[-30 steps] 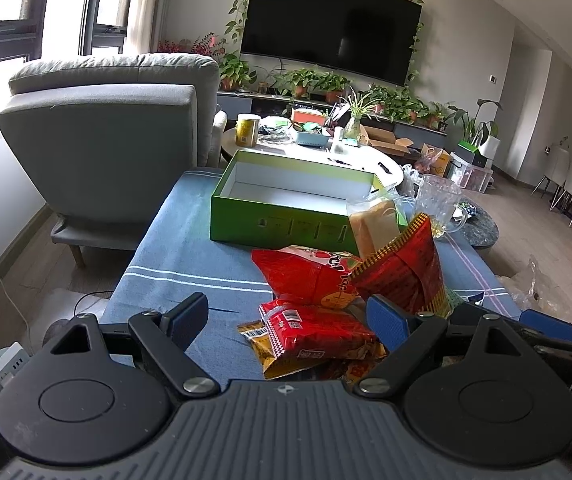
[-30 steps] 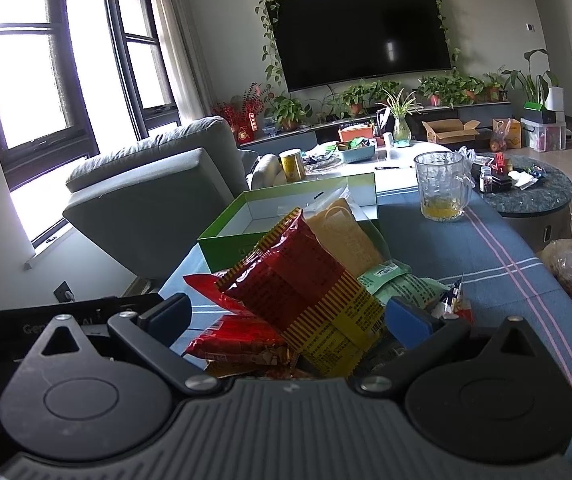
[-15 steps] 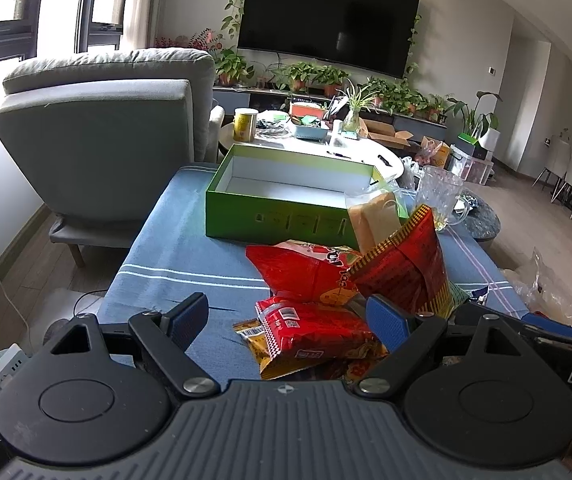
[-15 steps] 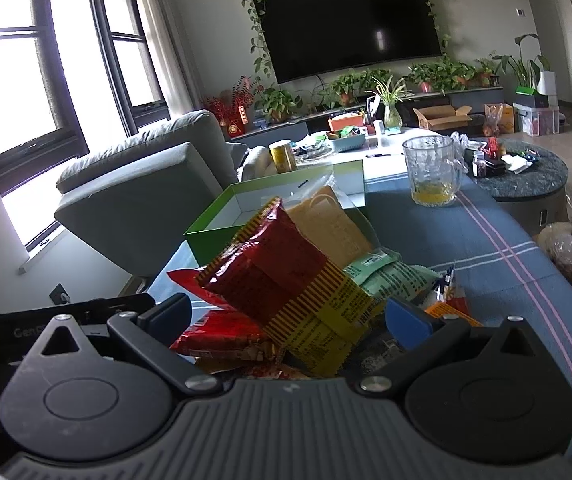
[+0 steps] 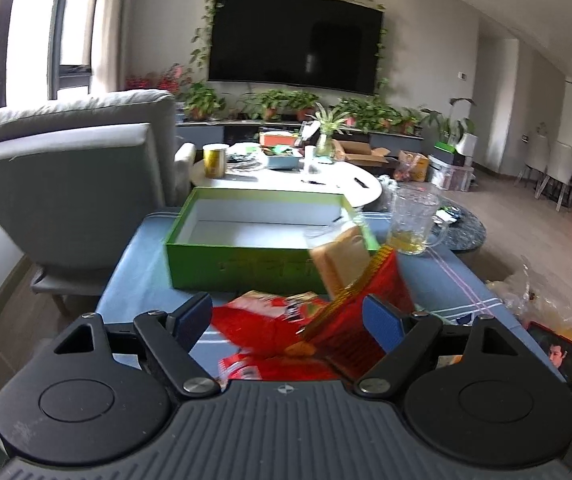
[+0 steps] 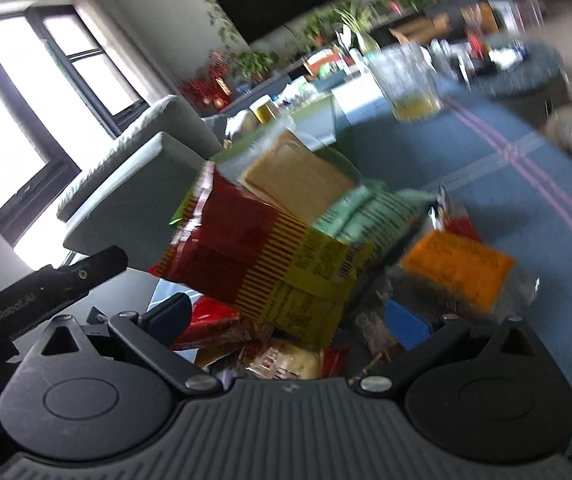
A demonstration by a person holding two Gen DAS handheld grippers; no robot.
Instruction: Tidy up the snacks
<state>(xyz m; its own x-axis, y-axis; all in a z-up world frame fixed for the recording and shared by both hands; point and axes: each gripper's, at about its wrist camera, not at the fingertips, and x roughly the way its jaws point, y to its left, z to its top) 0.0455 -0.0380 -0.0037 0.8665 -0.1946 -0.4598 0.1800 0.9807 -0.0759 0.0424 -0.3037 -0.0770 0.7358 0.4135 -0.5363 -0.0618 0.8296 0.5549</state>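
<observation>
Left wrist view is sharp and level: green box (image 5: 263,240), lid off, white inside with nothing in it, sits on the blue-clothed bench (image 5: 137,264) beyond the snack heap; glass mug (image 5: 412,220) with a little yellow liquid stands just right of the box; grey armchair (image 5: 69,184) to the left. Right wrist view is tilted and motion-blurred; the box shows only as a green edge behind the heap, but it gives what the other view lacks: an orange packet (image 6: 458,270) and a pale green packet (image 6: 370,216) on the heap's right side, plus the other tool's black body at left. Left claw (image 5: 290,316) is spread wide, gripping nothing; bright red packets (image 5: 261,320) lie between its fingers and below them. Right claw (image 6: 290,320) is likewise spread, empty; the dark red and yellow striped bag (image 6: 261,260) stands propped just ahead of it, a tan packet (image 6: 298,180) leaning behind the bag toward the box.
</observation>
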